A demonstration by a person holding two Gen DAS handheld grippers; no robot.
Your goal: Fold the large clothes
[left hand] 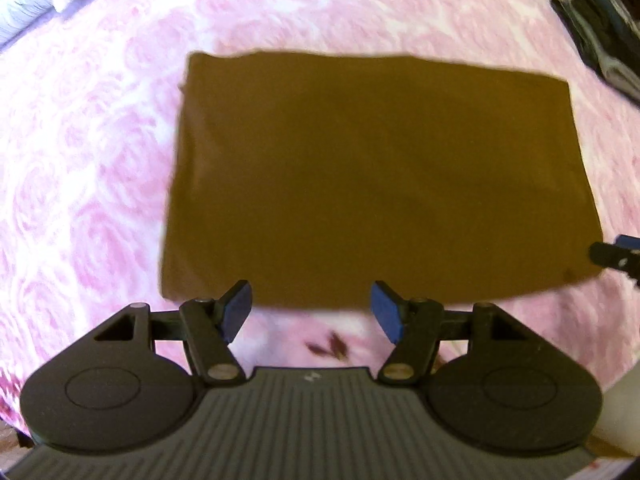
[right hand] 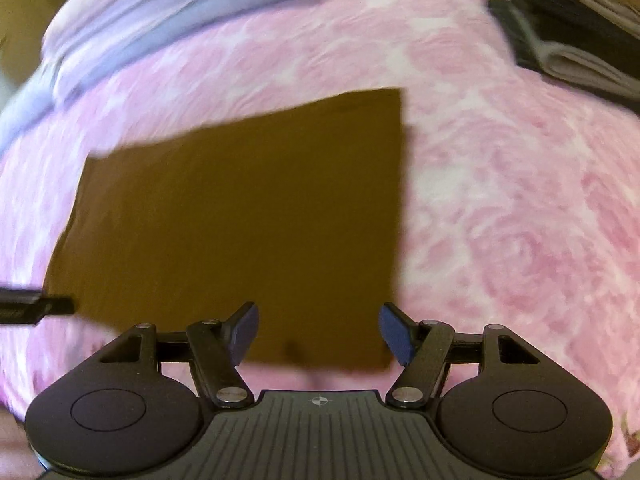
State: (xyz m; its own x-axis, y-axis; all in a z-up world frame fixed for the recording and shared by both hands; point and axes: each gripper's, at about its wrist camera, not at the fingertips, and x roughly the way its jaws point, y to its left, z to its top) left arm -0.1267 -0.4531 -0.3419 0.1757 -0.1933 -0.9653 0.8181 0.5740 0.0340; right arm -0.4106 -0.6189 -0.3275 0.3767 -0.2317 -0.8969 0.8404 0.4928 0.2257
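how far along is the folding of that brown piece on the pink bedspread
Done: the brown garment lies flat as a neat rectangle on the pink floral bedspread. In hand: nothing; the left gripper and right gripper hover open at its near edge. Left: perhaps one more fold; I can't tell.
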